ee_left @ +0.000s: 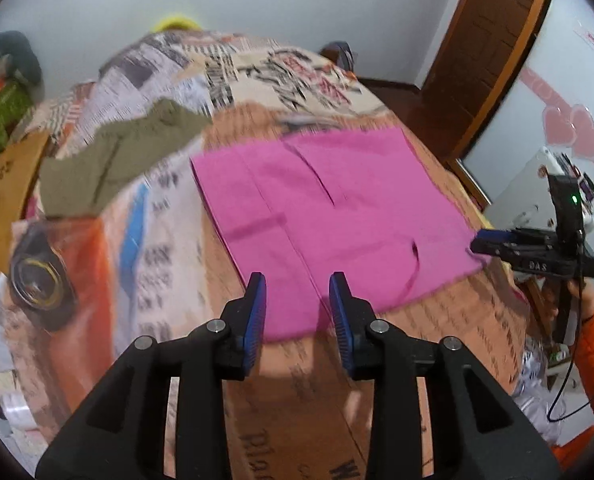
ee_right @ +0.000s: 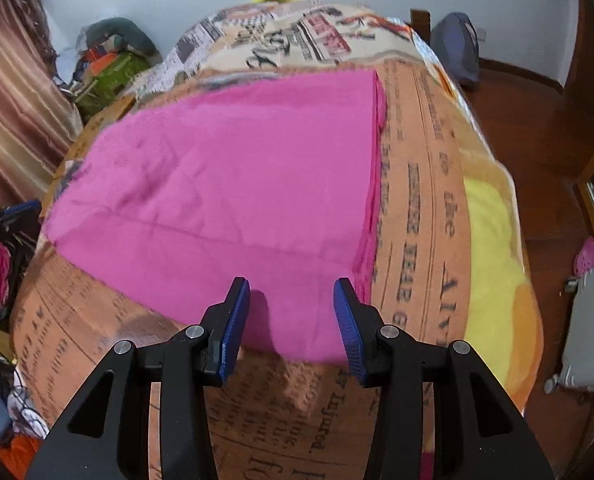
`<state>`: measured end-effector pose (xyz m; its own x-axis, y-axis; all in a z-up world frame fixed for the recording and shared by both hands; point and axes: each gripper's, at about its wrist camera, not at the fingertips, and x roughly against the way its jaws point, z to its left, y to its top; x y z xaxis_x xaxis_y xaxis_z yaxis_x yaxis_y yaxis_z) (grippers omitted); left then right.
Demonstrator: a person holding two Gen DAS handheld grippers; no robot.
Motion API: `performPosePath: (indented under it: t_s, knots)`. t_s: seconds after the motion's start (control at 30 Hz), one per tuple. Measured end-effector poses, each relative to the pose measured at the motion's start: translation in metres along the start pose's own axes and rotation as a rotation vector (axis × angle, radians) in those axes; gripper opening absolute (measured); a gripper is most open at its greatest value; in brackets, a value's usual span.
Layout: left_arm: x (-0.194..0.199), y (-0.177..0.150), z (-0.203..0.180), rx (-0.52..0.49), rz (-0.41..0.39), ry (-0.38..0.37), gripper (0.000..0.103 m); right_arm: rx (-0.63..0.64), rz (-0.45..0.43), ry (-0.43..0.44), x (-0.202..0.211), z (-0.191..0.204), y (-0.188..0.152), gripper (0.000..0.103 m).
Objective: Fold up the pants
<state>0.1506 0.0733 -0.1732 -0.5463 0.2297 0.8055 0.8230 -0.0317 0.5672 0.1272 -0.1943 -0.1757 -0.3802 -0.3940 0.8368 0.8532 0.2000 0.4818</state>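
Folded pink pants (ee_left: 329, 208) lie flat on a bed covered by a newspaper-print blanket (ee_left: 449, 320). My left gripper (ee_left: 297, 282) is open above the near edge of the pants, with nothing between its blue pads. At the right side of the pants a hand in an orange sleeve holds my right gripper (ee_left: 479, 245). In the right wrist view the pants (ee_right: 233, 184) fill the middle. My right gripper (ee_right: 291, 286) is open over their near hem, with only cloth below it. The left gripper (ee_right: 13, 214) shows at the left edge.
An olive green garment (ee_left: 117, 160) lies crumpled on the bed to the left of the pants. A cardboard box (ee_left: 1, 200) and clutter stand by the bed's left side. A wooden door (ee_left: 493, 40), a blue backpack (ee_right: 457, 48) and a curtain (ee_right: 9, 100) surround the bed.
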Motion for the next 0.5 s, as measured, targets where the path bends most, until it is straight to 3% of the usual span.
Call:
performPosePath:
  t_s: [0.23,0.37,0.5]
  knots:
    - [-0.019,0.047,0.038,0.087,-0.012,0.066,0.033,0.022,-0.084,-0.014,0.002,-0.001,0.045,0.04]
    - [-0.044,0.068,0.063,0.154,0.014,0.043,0.033,0.022,-0.115,-0.03,-0.006,-0.006,0.067,0.042]
    - [-0.065,0.079,0.073,0.155,0.03,0.066,0.033,0.044,-0.124,-0.076,-0.022,-0.014,0.086,0.042]
